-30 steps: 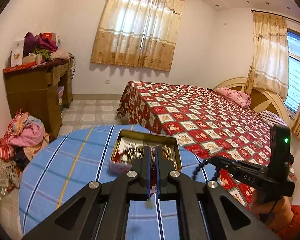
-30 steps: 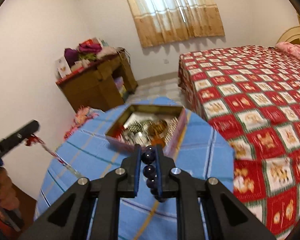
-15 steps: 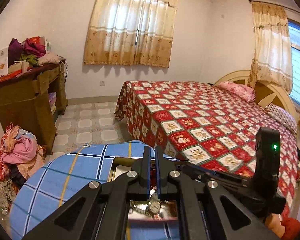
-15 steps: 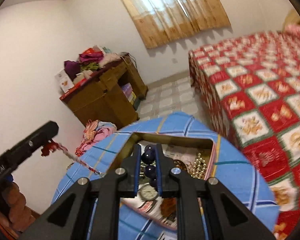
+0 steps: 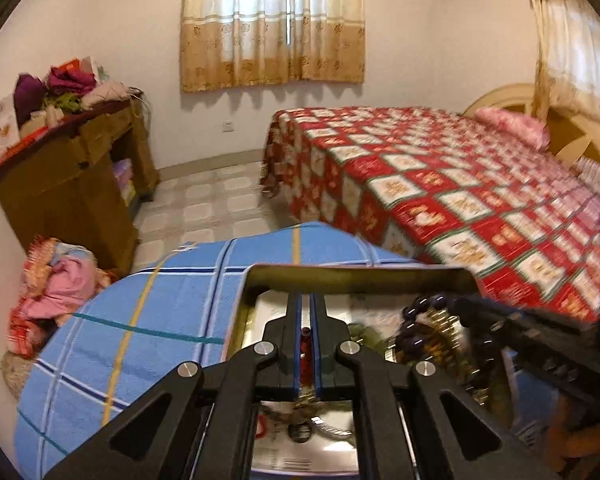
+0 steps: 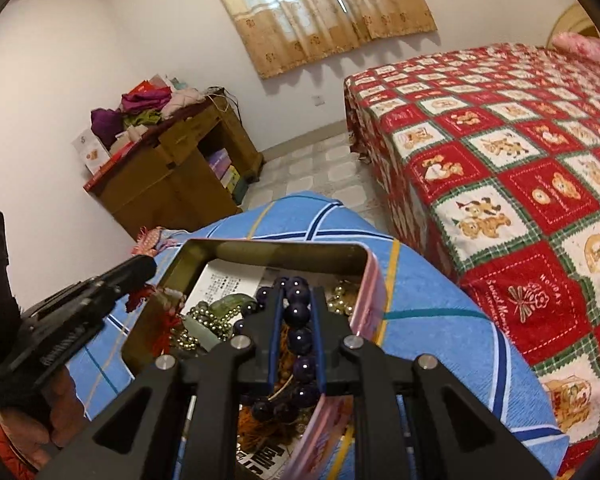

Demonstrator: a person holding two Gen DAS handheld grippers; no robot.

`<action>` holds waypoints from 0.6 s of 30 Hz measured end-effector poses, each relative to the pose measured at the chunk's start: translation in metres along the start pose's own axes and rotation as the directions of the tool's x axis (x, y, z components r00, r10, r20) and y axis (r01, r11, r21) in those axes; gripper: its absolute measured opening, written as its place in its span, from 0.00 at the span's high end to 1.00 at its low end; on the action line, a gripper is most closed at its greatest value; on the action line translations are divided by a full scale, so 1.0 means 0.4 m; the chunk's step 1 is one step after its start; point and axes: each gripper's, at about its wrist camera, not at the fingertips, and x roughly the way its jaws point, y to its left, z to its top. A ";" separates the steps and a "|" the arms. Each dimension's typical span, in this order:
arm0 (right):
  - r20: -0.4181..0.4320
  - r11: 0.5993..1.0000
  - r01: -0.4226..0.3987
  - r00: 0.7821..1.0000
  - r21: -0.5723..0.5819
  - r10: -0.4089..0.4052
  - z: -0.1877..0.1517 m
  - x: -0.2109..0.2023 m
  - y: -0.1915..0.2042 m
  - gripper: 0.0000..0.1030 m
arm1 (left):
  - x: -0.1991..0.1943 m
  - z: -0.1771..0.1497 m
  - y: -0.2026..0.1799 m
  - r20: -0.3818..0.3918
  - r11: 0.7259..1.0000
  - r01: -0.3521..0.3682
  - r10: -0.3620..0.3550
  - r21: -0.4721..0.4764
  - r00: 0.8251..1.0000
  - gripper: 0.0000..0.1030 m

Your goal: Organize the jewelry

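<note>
Running along right gripper (image 6: 296,344) fingers: dark purple bead bracelet (image 6: 299,338), over gold open tin (image 6: 276,249).
Right jaws: just opening, beads between.
Left gripper (image 5: 307,344): pressed together, pinching red tassel (image 5: 305,350).
Left view only: beads looping sideways.

Bedspread (image 6: 532,216) squares carry cursive stitching, one starts "Sweet…", rest unreadable. Printed sheet (image 6: 220,286) lining tin (image 6: 284,249) has characters, too small. Left gripper (image 6: 140,270) lettering blurred.

Tin (image 6: 284,250) on table (image 6: 432,320), bed (image 6: 520,152) right
</note>
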 end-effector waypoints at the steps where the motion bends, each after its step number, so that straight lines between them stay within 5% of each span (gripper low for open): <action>1: 0.013 1.000 -0.007 1.000 0.007 0.007 0.000 -0.013 0.002 0.70 | -0.002 -0.005 0.004 -0.013 1.000 -0.007 0.007 -0.003 1.000 0.97; 4: 0.063 1.000 -0.017 0.998 0.007 0.016 0.003 -0.059 0.011 0.44 | -0.023 -0.014 0.031 -0.043 0.997 0.040 -0.043 -0.061 0.998 0.90; 6: 0.116 1.000 -0.010 0.993 -0.016 0.012 0.005 -0.108 0.030 0.43 | -0.054 -0.023 0.054 -0.046 0.993 0.038 -0.043 -0.111 0.998 0.52; 8: 0.155 0.999 0.017 0.988 -0.038 -0.011 -0.001 -0.158 0.053 0.43 | -0.105 -0.042 0.064 0.002 0.989 0.015 -0.015 -0.144 1.000 0.32; 18: 0.177 0.989 0.114 0.980 -0.093 -0.096 -0.133 -0.303 0.159 0.28 | -0.265 -0.145 0.014 -0.034 0.980 -0.163 0.160 -0.113 0.986 0.31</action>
